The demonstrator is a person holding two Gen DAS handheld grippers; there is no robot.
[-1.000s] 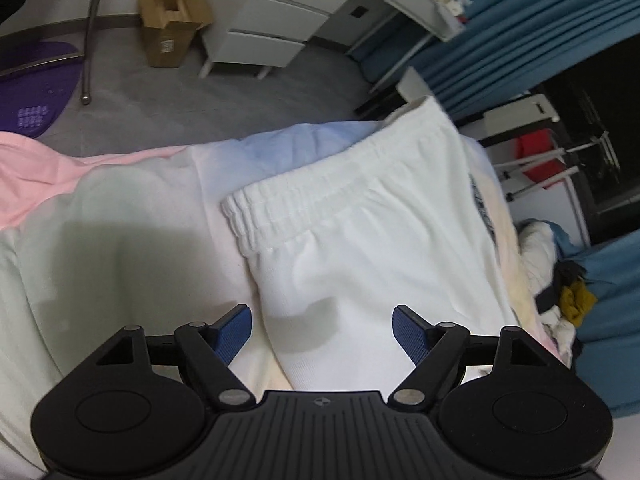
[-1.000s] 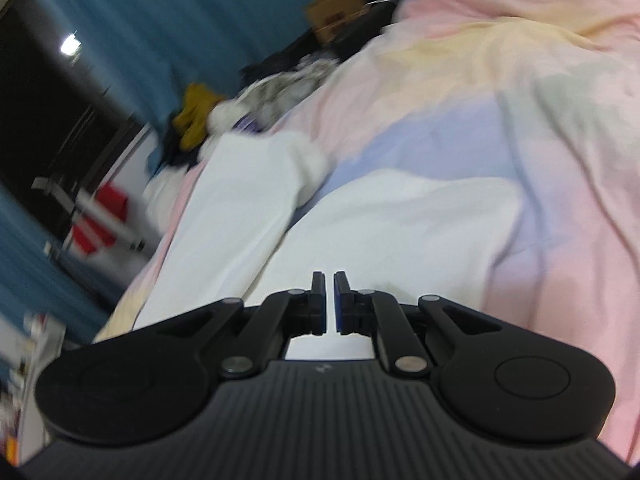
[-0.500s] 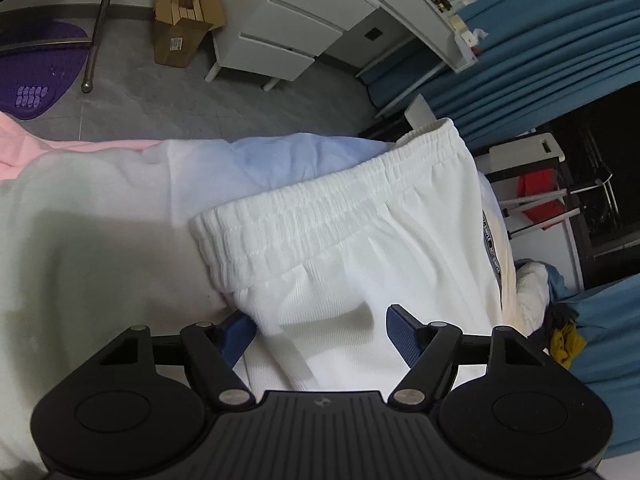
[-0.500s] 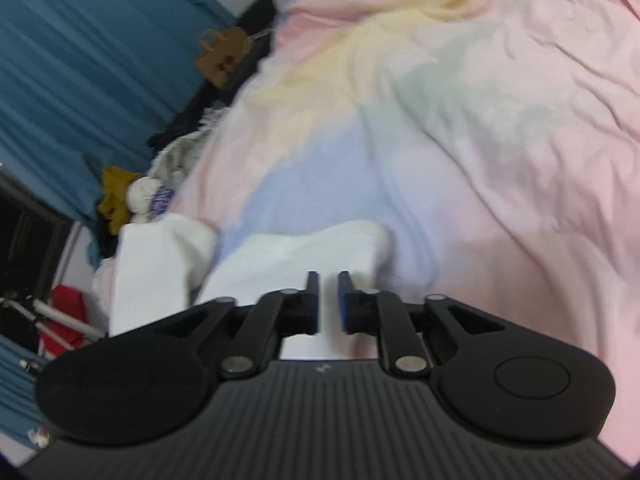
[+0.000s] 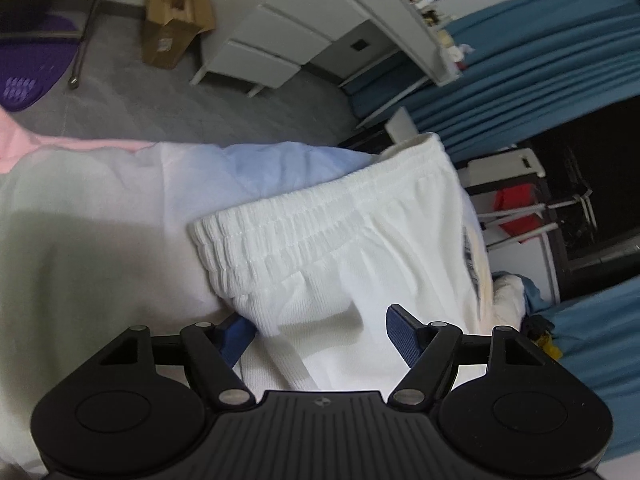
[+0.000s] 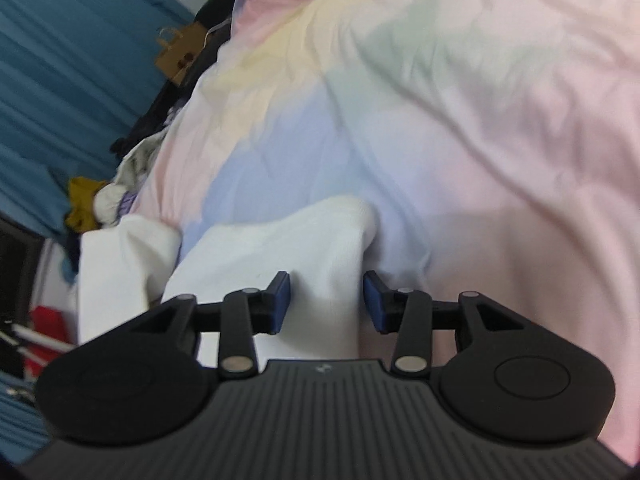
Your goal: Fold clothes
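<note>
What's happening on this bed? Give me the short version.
A person holding a gripper in each hand is folding white pants on a pastel bedsheet. The left gripper is open near the elastic waistband, fabric lying between its fingers. The right gripper is also open, over a fold of the same white fabric. Neither has clamped down.

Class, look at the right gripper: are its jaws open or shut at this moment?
Open. The right gripper shows a clear gap between its blue pads, with a fold of the white trousers lying between them, not pinched.
</note>
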